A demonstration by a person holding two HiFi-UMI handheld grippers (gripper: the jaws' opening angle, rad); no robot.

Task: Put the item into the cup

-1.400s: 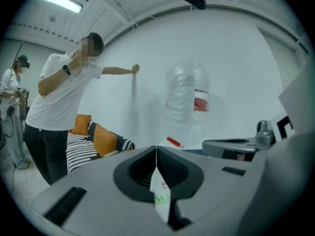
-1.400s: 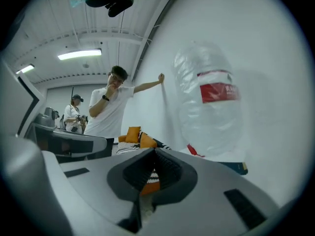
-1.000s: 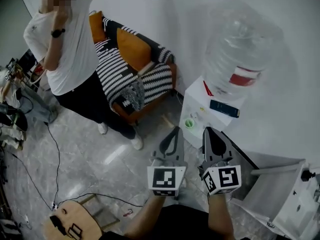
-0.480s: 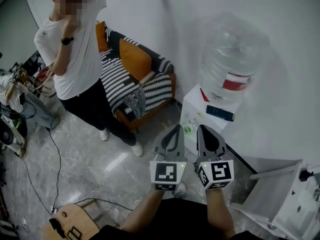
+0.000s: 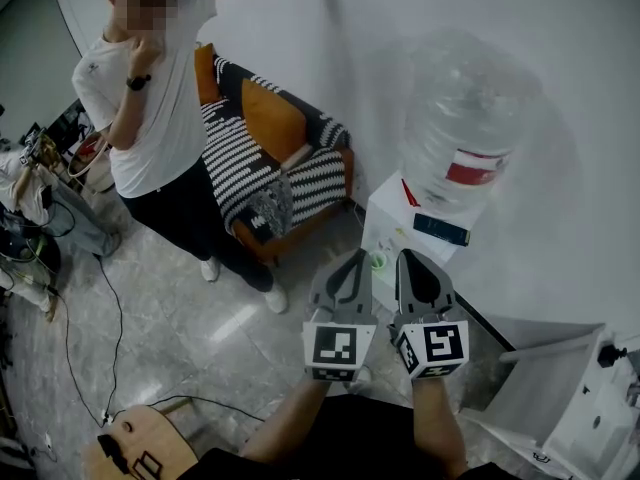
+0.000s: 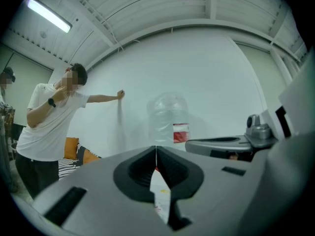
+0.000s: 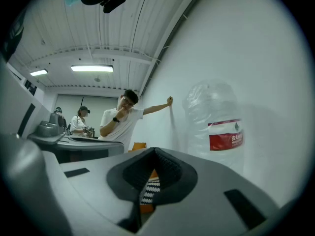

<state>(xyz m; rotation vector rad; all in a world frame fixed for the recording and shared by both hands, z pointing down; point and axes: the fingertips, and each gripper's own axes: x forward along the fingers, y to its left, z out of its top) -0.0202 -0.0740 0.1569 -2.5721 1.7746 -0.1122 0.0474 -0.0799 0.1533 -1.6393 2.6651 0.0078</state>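
A small green cup (image 5: 378, 260) stands at the front of the white water dispenser (image 5: 392, 206), under a big clear bottle (image 5: 465, 118) with a red label. A dark blue flat box (image 5: 441, 229) and a thin red item (image 5: 410, 186) lie on the dispenser top. My left gripper (image 5: 352, 261) and right gripper (image 5: 414, 264) hang side by side just in front of the cup. Both are shut with nothing between the jaws, as the left gripper view (image 6: 156, 149) and right gripper view (image 7: 155, 151) show. The bottle (image 6: 168, 121) (image 7: 216, 122) rises ahead of both.
A person in a white shirt (image 5: 150, 118) leans a hand on the wall at the left. A striped sofa with orange cushions (image 5: 265, 158) stands beside the dispenser. Cables cross the floor (image 5: 110, 338), a wooden stool (image 5: 140, 448) sits bottom left, and a white frame (image 5: 570, 388) stands at the right.
Both grippers stay shut and side by side, now a little closer together and nearer the cup. The head view has swung slightly and the person has shifted right.
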